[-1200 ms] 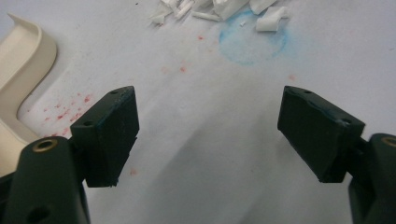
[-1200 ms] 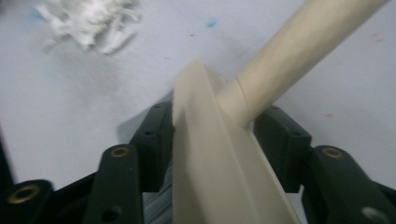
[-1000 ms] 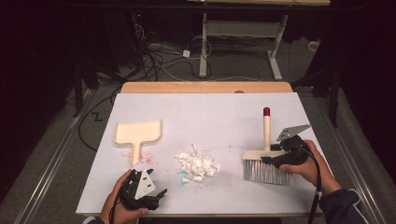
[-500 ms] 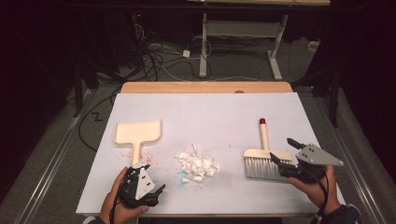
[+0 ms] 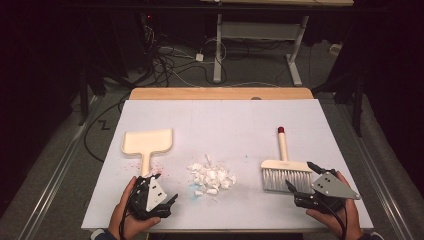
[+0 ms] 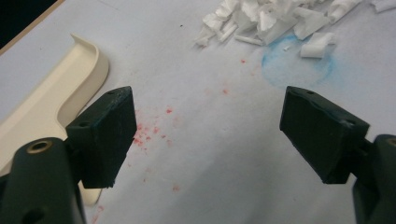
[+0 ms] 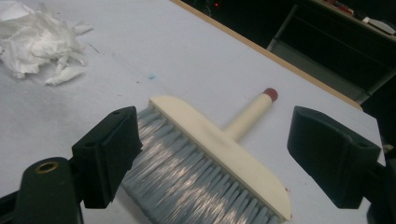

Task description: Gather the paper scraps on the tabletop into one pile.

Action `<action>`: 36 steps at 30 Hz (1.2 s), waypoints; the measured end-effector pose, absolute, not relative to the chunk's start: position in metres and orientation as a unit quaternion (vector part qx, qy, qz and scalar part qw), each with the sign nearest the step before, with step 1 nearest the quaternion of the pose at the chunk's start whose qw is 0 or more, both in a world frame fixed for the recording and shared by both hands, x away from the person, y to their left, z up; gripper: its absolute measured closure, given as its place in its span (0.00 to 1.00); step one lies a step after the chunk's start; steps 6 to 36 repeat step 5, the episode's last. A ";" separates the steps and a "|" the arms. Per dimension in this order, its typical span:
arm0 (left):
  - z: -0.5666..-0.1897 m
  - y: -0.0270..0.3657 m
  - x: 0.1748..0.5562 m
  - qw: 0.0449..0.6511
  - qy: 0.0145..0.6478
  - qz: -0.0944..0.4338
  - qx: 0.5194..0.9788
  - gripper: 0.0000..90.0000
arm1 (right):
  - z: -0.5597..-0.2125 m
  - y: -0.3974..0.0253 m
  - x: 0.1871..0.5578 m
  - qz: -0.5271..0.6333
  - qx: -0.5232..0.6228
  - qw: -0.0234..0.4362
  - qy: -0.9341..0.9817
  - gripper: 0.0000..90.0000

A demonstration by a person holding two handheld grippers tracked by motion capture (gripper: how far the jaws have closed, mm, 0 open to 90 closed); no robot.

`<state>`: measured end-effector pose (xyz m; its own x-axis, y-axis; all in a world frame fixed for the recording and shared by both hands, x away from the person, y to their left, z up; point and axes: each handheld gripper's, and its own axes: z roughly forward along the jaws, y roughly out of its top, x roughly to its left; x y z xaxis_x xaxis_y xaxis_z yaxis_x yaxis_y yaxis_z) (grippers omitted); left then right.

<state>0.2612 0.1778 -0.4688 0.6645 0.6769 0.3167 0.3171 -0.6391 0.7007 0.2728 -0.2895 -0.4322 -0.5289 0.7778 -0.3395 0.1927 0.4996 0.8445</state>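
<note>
Right claw (image 5: 300, 180) has withdrawn from the brush (image 5: 286, 172), now lying released near the bench's right edge; both claws, left claw (image 5: 159, 189) included, gape empty. The brush looks light and rigid, best gripped by its slim handle, not the soft bristles.

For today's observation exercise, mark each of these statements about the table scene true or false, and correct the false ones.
1. The brush lies flat on the table. True.
2. The right gripper is shut on the brush. False: its fingers are open, and the brush lies free.
3. The paper scraps lie between dustpan and brush. True.
4. The left gripper holds the dustpan's handle. False: it is open and holds nothing.
5. The scraps are inside the dustpan. False: they lie on the table.
</note>
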 end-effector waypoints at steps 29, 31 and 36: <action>-0.469 0.178 0.264 0.312 0.293 0.290 0.856 0.20 | -0.431 -0.290 0.272 0.403 0.310 0.371 0.777 0.20; -0.469 0.178 0.264 0.312 0.293 0.290 0.856 0.20 | -0.431 -0.290 0.272 0.403 0.310 0.371 0.777 0.20; -0.469 0.178 0.264 0.312 0.293 0.290 0.856 0.20 | -0.431 -0.290 0.272 0.403 0.310 0.371 0.777 0.20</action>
